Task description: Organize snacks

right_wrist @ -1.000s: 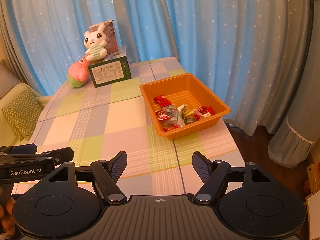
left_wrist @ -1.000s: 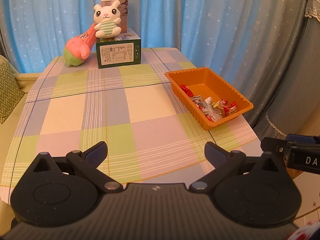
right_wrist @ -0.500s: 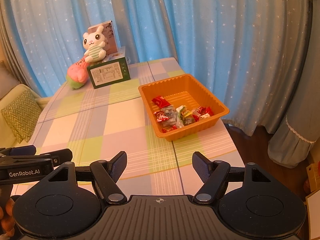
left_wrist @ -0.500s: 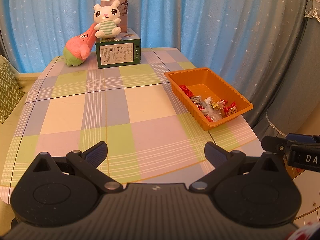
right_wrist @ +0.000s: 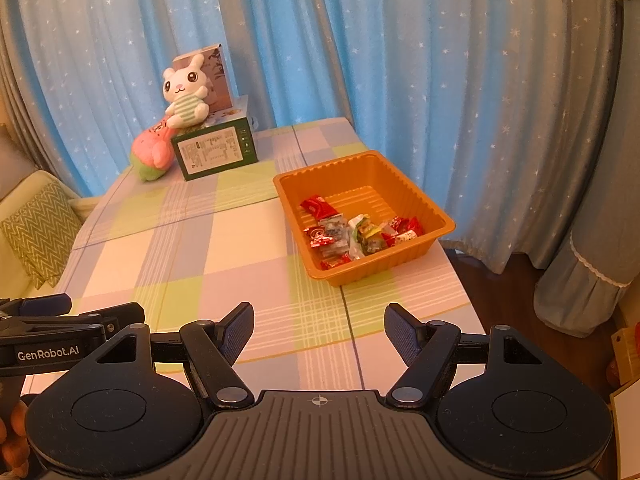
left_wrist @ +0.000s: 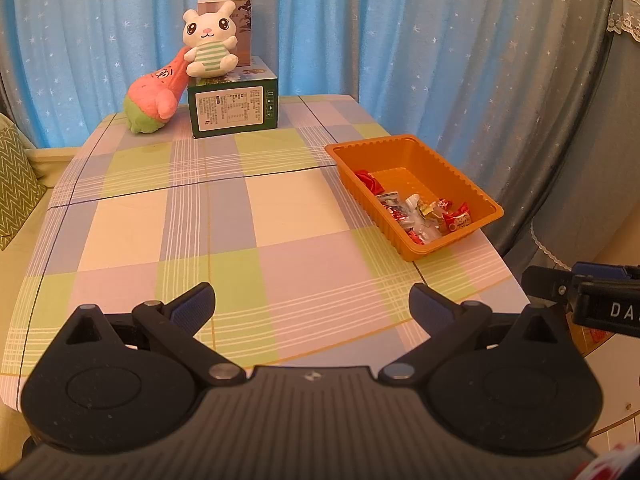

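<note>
Nearest to me, my left gripper (left_wrist: 311, 307) has its fingers spread wide with nothing between them, poised above the near edge of the tabletop (left_wrist: 280, 216). My right gripper (right_wrist: 319, 326) sits just beside it, fingers also well apart and empty. Ahead of both, the checked cloth is bare; I see no loose packet on it. Further out, toward the right edge, the orange tray (right_wrist: 408, 188) holds the snacks (right_wrist: 360, 234): a small heap of red, clear and green wrapped pieces lying in its near half, the far half showing bare bottom. At the far end stand a green box (left_wrist: 234, 109), a white plush rabbit (left_wrist: 208, 40) seated on it, and a pink plush toy (left_wrist: 156, 98) leaning against it. I judge the gathering done or nearly so; nothing visible is left to pick up.
</note>
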{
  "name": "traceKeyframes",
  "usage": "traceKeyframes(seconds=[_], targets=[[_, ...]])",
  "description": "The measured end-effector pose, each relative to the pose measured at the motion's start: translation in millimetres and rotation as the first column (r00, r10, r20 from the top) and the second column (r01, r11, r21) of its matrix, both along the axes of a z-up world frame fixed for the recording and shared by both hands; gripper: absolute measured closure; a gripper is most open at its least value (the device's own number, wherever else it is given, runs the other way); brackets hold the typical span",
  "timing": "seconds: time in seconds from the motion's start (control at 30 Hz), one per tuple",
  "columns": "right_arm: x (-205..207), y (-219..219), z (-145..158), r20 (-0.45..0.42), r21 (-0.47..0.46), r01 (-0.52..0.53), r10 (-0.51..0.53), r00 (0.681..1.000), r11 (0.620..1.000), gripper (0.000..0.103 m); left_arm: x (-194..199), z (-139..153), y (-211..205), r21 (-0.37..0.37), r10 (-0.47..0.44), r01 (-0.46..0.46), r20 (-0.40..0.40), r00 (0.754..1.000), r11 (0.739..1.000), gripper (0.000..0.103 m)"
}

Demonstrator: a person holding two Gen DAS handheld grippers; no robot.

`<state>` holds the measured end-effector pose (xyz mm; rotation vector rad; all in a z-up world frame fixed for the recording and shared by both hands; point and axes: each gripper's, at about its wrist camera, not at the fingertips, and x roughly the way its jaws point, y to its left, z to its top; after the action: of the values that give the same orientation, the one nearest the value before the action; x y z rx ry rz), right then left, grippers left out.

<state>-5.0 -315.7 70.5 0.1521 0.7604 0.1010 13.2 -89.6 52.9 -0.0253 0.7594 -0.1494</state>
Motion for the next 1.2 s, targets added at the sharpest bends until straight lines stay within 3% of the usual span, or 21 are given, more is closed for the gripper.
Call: traceKeyframes(seconds=[1.2], targets=[[0.5,-2.5,1.2,-0.003,0.001,0.002,-0.002,1.0,1.0,0.031,-0.3,0.8,-6.0,-0.007,-0.015,0.015,0.001,1.0,1.0,0.0]])
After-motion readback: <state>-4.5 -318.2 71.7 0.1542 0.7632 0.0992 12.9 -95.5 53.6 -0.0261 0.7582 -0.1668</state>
